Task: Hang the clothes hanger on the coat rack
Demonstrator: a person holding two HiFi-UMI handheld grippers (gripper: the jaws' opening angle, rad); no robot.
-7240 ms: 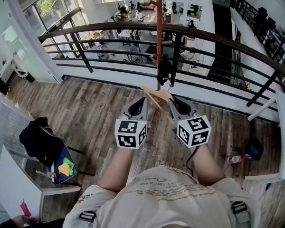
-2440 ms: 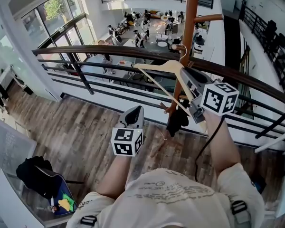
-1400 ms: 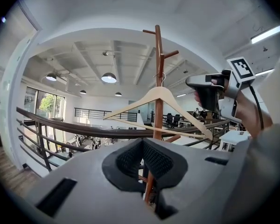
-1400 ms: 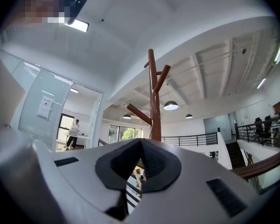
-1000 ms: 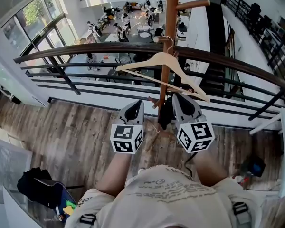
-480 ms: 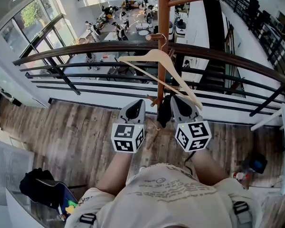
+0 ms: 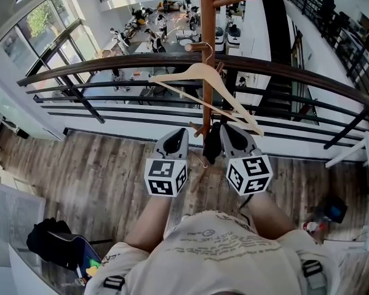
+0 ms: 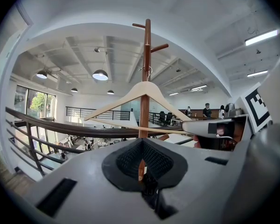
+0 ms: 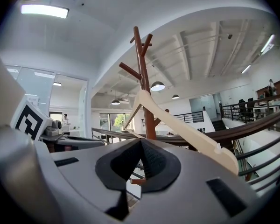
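Now clothes hanger on coat rack.

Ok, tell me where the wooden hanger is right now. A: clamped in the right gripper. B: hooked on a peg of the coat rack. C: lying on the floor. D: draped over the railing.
B: the hanger hangs by its hook from a peg of the coat rack; the right gripper below is shut and empty.

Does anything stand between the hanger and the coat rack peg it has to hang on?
Nothing visible does. The wooden hanger already hangs by its hook on a short peg of the coat rack. The left tongs and right tongs sit below it, both shut and holding nothing.
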